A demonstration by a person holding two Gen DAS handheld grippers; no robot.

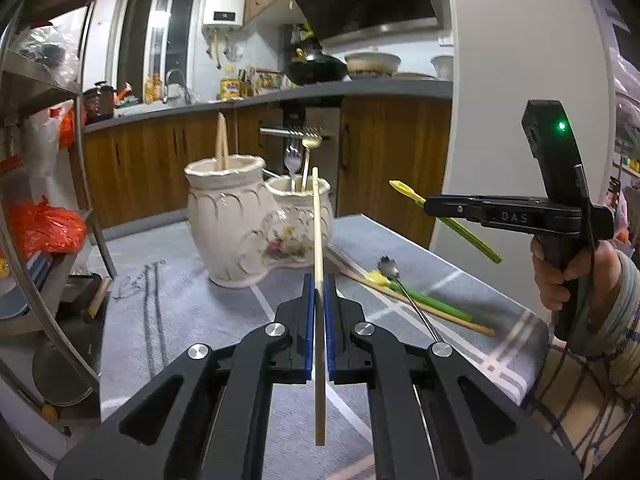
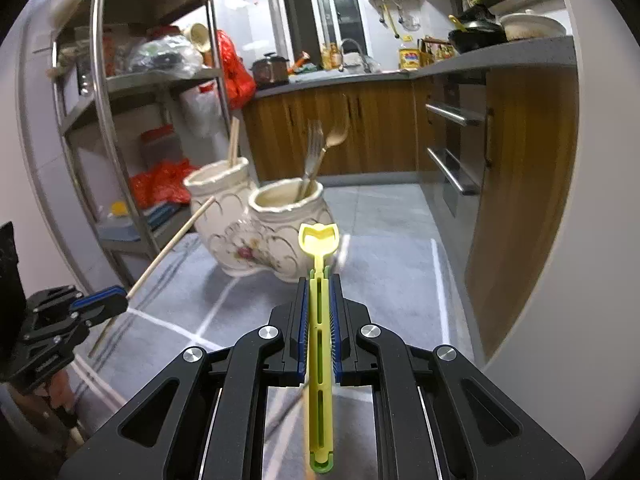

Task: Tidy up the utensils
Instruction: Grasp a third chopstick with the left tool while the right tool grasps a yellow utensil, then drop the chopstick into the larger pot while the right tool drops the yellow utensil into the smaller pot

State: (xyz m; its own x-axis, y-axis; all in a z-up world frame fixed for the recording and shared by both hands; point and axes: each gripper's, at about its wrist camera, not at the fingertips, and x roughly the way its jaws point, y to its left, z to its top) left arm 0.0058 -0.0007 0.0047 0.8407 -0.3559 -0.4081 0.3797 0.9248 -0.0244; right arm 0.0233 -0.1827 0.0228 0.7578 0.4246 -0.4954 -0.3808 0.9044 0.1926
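with the left gripper [image 1: 319,292] clamped on a pale wooden chopstick [image 1: 319,264] and the right gripper [image 2: 319,296] on a yellow-green plastic utensil [image 2: 319,320], each needed steady lowering into the cream ceramic twin-pot holder [image 1: 248,220] ahead on the table.

The left gripper [image 1: 319,280] is a black plastic tool with two long angled arms, round silver screws at the joints and blue ribbed pads [image 1: 309,328] inside its fingers. The right gripper [image 2: 319,280] is built the same way, black with silver screws and blue pads [image 2: 303,328]. From the side, its black body carries the raised letters DAS, a small green light on the upright part and a thin black cable. The right hand [image 1: 568,276] wears a grey ribbed cuff [image 1: 624,300] over a cream garment with dark check lines.
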